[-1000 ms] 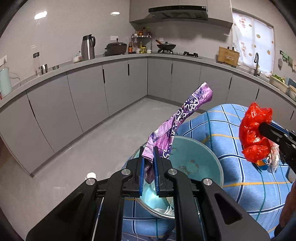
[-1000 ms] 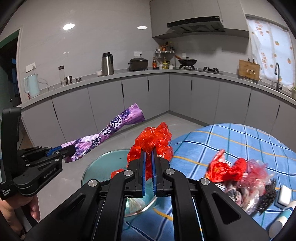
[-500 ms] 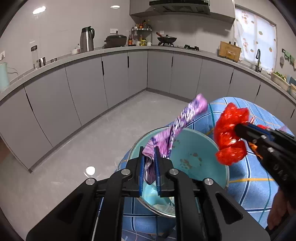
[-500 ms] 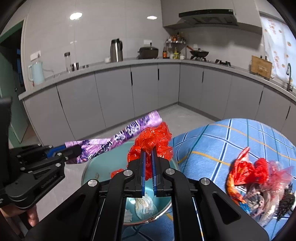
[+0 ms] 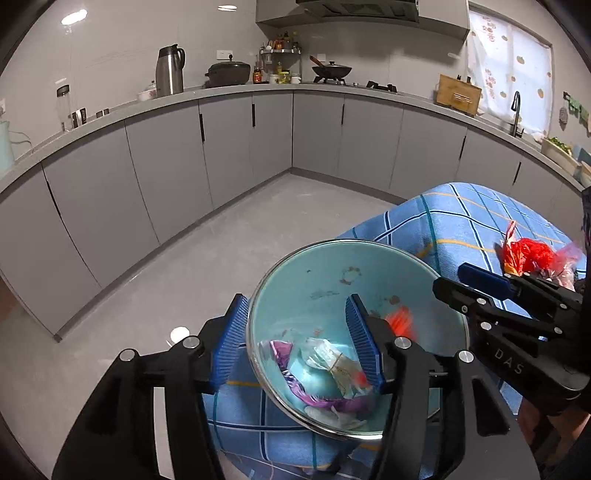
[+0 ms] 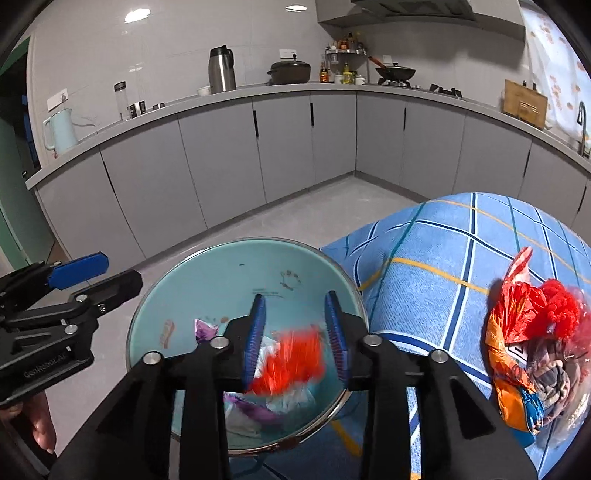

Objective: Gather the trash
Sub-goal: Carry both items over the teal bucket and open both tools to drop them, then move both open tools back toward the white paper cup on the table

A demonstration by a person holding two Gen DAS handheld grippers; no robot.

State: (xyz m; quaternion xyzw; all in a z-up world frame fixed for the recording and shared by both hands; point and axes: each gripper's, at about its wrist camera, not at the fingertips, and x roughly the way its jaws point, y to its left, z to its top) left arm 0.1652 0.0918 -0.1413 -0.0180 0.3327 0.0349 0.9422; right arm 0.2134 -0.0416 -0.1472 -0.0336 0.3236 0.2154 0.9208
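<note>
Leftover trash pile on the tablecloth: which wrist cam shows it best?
Right wrist. There the trash pile sits large at the right edge of the blue checked tablecloth, with red, orange and clear wrappers all distinguishable. The left wrist view shows only its red top, the rest hidden behind the right gripper.

Both views evenly lit, moderately bright. Light comes from recessed ceiling lights (image 5: 74, 16) and daylight through the curtained window (image 5: 509, 59). One glare spot on the floor (image 5: 178, 334), soft sheen on the wall tiles. Shadows weak. Heavy fisheye: the countertop (image 6: 295, 90) bows, corners vignette to black. Motion blur on the red wrapper (image 6: 291, 360) between the right gripper's (image 6: 295, 339) fingers; the rest is reasonably sharp, slightly soft toward the edges.
</note>
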